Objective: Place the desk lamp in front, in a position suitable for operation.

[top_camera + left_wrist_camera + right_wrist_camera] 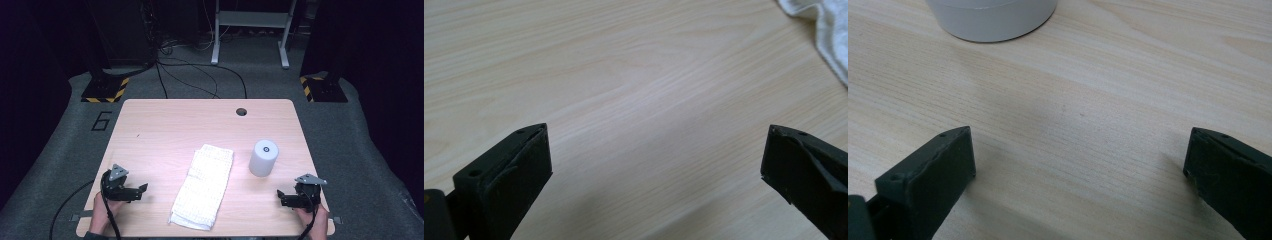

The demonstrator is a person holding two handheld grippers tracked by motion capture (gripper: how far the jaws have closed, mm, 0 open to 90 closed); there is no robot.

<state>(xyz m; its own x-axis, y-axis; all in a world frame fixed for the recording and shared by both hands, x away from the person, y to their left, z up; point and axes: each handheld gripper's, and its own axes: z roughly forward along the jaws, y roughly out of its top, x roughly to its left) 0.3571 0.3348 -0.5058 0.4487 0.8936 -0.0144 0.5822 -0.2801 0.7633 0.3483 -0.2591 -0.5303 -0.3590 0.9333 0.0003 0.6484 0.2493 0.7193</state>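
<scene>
Both our pairs of jaws stand wide apart over bare wood: our left gripper (143,189) lies near the folded white towel (205,184), our right gripper (280,195) near the upright white cylinder (263,157), gripping nothing

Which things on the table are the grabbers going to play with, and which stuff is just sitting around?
Likely part of the job:
- white towel, folded, between the two grippers
- white cylinder, upright, just ahead of the right gripper
- left gripper, open, near the towel's corner

Just lying about:
- cables on the floor
- metal stand behind the table
</scene>
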